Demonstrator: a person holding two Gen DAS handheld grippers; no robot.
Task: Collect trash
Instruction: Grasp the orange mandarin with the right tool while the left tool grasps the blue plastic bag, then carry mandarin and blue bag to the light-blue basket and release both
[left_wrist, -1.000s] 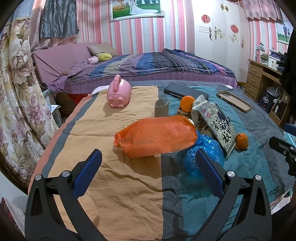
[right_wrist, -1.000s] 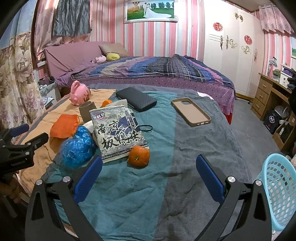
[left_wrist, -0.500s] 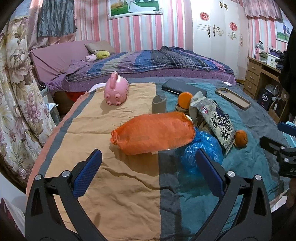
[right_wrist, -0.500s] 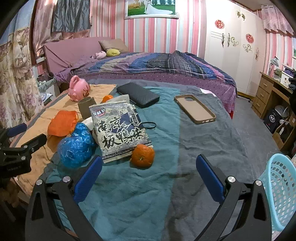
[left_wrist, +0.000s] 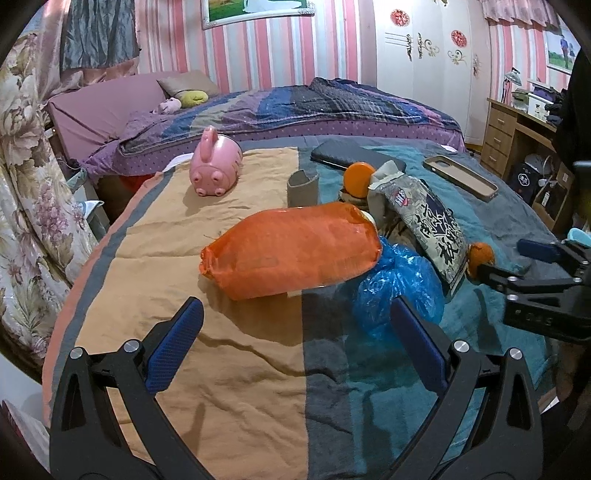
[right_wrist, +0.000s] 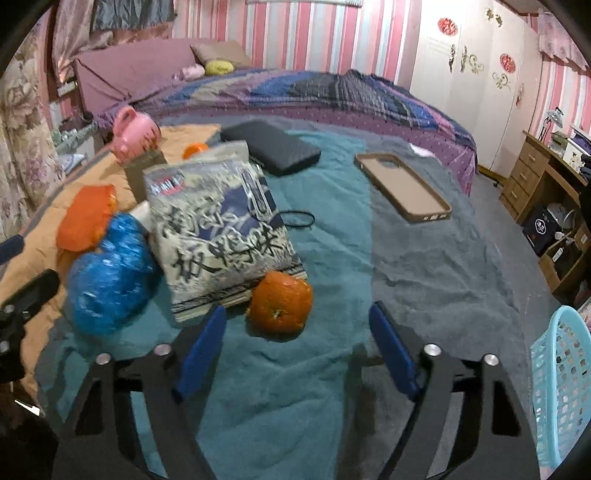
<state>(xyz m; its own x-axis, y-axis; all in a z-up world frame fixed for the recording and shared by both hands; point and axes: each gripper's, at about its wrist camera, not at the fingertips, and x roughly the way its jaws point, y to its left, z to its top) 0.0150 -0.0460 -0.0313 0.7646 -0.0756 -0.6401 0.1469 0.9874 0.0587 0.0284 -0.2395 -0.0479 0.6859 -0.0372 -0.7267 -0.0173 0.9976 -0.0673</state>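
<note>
My right claw (right_wrist: 295, 343) is narrowing its blue-padded jaws with nothing between them yet; the round orange tangerine (right_wrist: 280, 307) sits just ahead of the tips on the teal stretch of the striped cloth (right_wrist: 325, 229) covering the worktop. Touching the tangerine's far side lies the flat printed snack packet with black lettering (right_wrist: 218, 236), and to its left the crumpled blue plastic bag (right_wrist: 109, 277) bulges against the puffy orange plastic bag (right_wrist: 86, 218). My left claw (left_wrist: 295, 347) hangs released, jaws spread wide and holding nothing, low over the tan stripe with that orange bag (left_wrist: 295, 251) just ahead between the tips and the blue bag (left_wrist: 399, 291) by its right finger. Further back rest a pink pig-shaped money box (left_wrist: 216, 162), a black flat pouch (right_wrist: 271, 146) and a tan phone case (right_wrist: 402, 186). A light-blue plastic mesh basket (right_wrist: 563, 384) stands off the worktop's right edge.
</note>
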